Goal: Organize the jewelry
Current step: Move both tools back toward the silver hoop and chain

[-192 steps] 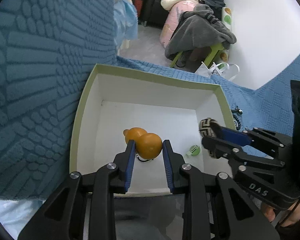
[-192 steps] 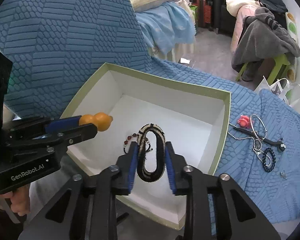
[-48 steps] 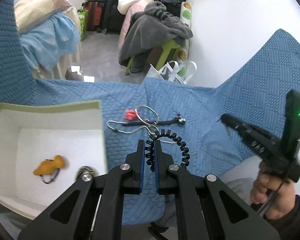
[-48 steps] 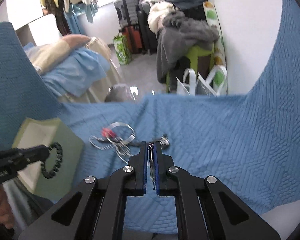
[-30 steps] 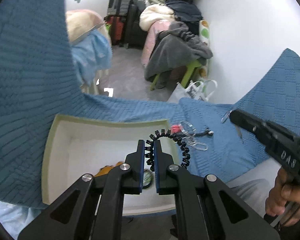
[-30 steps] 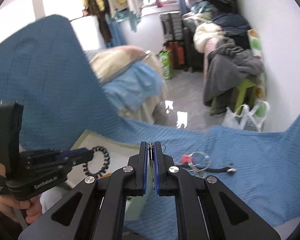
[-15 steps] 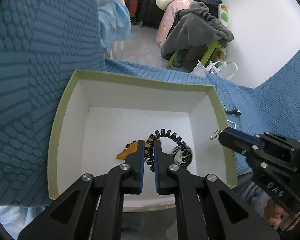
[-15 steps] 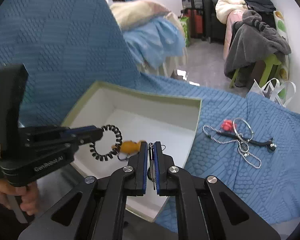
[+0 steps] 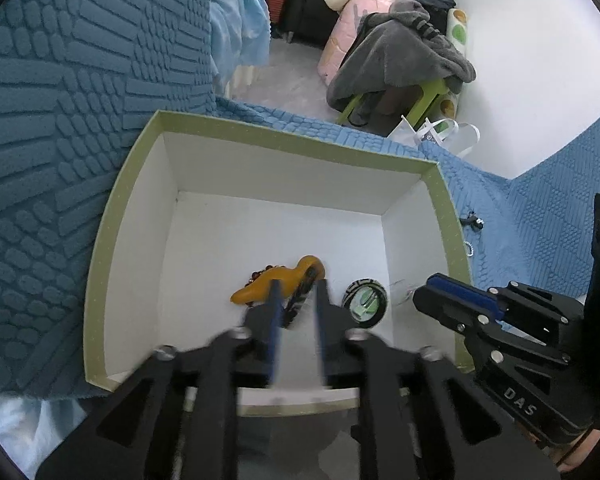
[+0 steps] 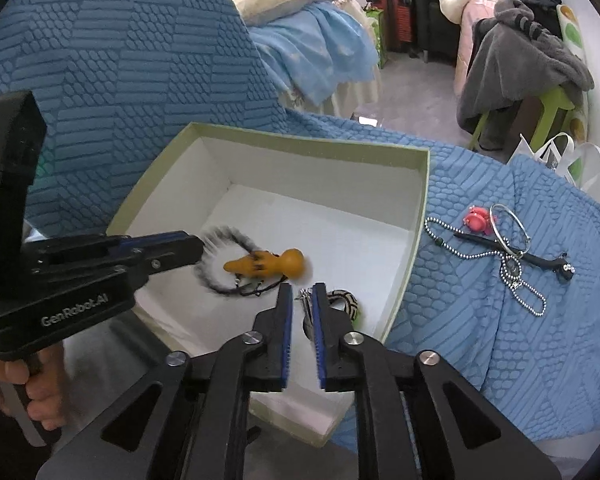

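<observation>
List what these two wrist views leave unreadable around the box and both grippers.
- Black coil bracelet: motion-blurred in both views, so contact with the opening left gripper is unclear.
- Small silver piece between the opening right gripper pads: too thin to identify.
- Woven band: partly hidden by the right finger.
- Box near corner: covered by the left gripper body.
- Beaded chain pendant: too small.

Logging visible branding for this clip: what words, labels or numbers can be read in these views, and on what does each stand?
"GenRobot.AI": on the side of the left gripper, seen from the right wrist view.
"DAS": on the body of the right gripper, seen from the left wrist view.
No other text is legible; nothing readable on the box or the jewelry.
</observation>
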